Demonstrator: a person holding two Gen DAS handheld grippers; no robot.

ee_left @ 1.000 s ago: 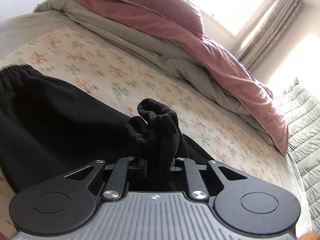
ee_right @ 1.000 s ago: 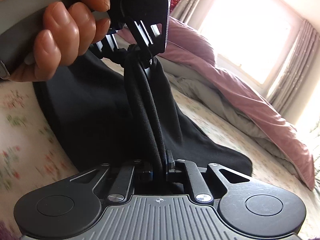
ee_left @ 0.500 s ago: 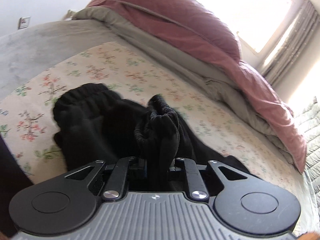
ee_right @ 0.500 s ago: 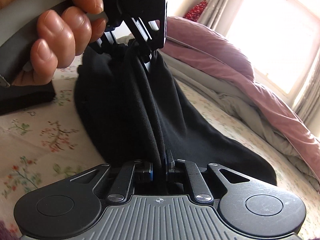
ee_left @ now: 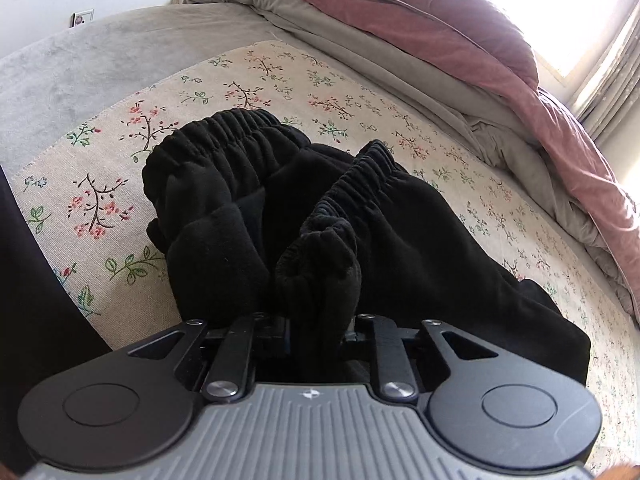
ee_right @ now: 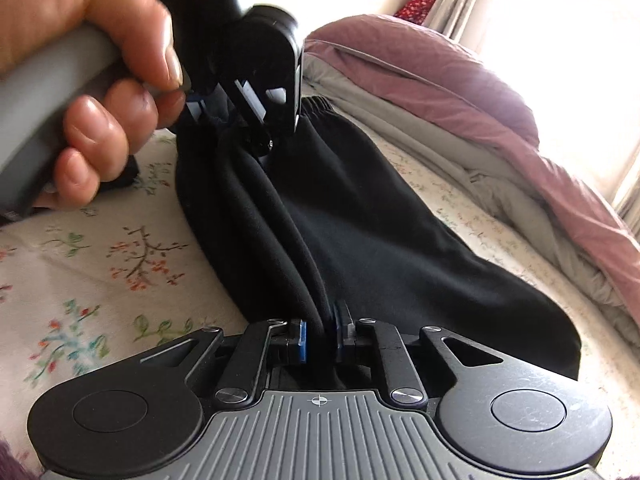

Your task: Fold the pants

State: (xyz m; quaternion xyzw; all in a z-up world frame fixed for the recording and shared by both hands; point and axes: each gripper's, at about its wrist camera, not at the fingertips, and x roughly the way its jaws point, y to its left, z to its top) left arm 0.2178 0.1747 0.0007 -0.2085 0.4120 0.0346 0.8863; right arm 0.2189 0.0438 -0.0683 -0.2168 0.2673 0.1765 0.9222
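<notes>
My left gripper [ee_left: 316,326] has its jaws clamped on a bunched cuff of the black pants [ee_left: 400,240], which lie on the floral bed sheet [ee_left: 280,76] with the elastic waistband [ee_left: 228,132] at the far end. My right gripper [ee_right: 322,338] pinches a taut ridge of the same pants between nearly closed jaws. My left hand [ee_right: 92,92] is above the fabric. A pink duvet [ee_left: 460,40] lies beyond.

Overexposed window [ee_right: 560,40] glare upper right, fisheye-bent edges, hand [ee_right: 92,92] slightly motion-blurred
</notes>
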